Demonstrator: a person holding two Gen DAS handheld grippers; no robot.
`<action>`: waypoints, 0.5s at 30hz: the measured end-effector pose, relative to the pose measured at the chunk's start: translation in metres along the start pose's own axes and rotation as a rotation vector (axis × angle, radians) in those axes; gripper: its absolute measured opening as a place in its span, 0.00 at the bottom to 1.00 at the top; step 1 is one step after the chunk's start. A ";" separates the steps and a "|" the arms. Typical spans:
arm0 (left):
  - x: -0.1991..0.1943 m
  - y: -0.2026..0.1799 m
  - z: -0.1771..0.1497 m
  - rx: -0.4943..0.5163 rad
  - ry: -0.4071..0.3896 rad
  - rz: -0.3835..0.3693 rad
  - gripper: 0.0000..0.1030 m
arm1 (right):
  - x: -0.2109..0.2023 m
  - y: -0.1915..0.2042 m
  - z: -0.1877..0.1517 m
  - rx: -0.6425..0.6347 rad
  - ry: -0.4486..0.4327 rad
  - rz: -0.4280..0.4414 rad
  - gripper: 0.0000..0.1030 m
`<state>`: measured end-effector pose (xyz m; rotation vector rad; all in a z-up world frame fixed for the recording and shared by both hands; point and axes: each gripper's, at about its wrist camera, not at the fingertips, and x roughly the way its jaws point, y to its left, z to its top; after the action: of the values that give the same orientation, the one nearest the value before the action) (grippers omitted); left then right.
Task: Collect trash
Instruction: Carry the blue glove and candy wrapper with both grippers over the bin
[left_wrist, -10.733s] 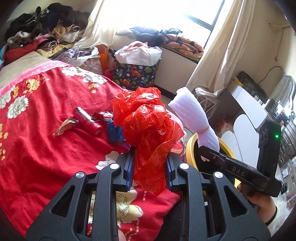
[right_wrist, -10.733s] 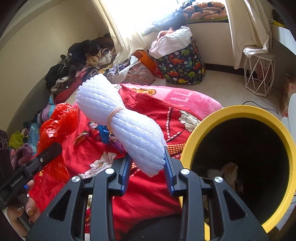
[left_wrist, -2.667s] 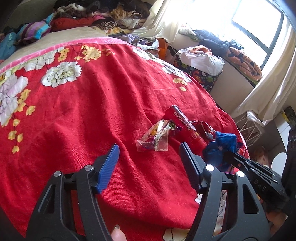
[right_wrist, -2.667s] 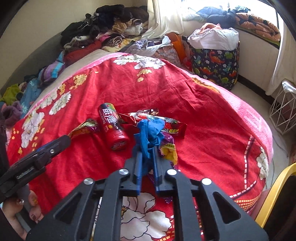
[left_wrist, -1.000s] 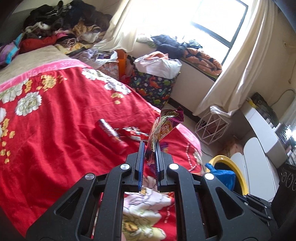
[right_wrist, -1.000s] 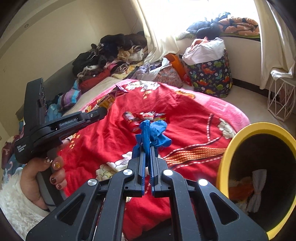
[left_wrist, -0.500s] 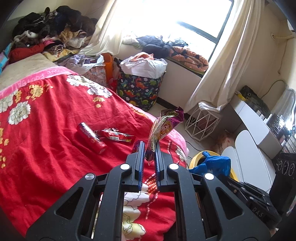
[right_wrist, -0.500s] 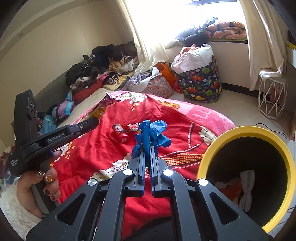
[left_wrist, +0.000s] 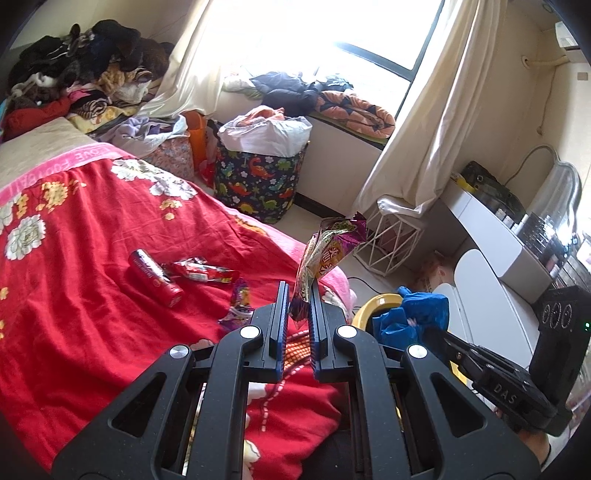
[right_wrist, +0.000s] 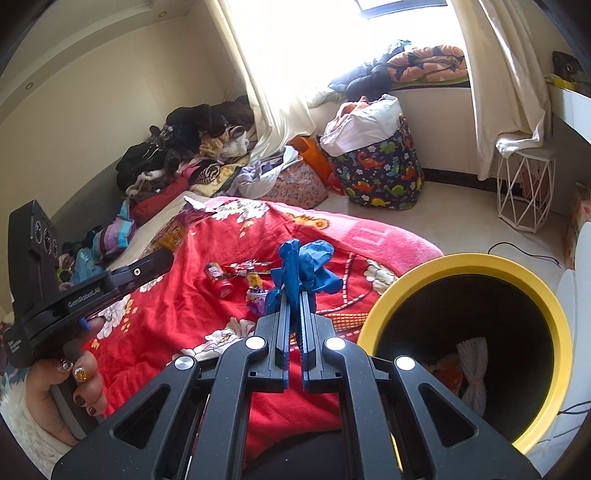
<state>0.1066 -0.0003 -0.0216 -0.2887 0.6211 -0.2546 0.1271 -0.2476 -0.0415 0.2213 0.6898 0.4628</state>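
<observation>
Your right tongs (right_wrist: 293, 314) are clamped on a crumpled blue glove (right_wrist: 304, 267), lifted clear of the bed (right_wrist: 184, 306), with the yellow bin (right_wrist: 469, 260) just off to their right, its mouth open toward you, so a short swing looks enough to drop it in. Some trash already lies at the bottom. Your left tongs (left_wrist: 298, 310) pinch a snack wrapper (left_wrist: 328, 254) by its lower end, so it stands up above the tips, well short of the bin. Ahead and to the left of the left tongs, a red can (left_wrist: 155, 277), a red wrapper (left_wrist: 201, 272) and a purple wrapper (left_wrist: 238, 302) wait on the bedspread.
</observation>
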 end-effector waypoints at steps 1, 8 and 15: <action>-0.001 -0.002 0.000 0.003 -0.001 -0.002 0.06 | -0.001 -0.002 0.000 0.002 -0.004 -0.005 0.04; -0.001 -0.018 -0.004 0.029 0.001 -0.022 0.06 | -0.009 -0.016 0.000 0.031 -0.023 -0.024 0.04; 0.001 -0.032 -0.008 0.057 0.005 -0.043 0.06 | -0.016 -0.030 -0.001 0.061 -0.038 -0.048 0.04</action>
<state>0.0981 -0.0316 -0.0171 -0.2469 0.6122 -0.3138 0.1262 -0.2813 -0.0435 0.2702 0.6715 0.3914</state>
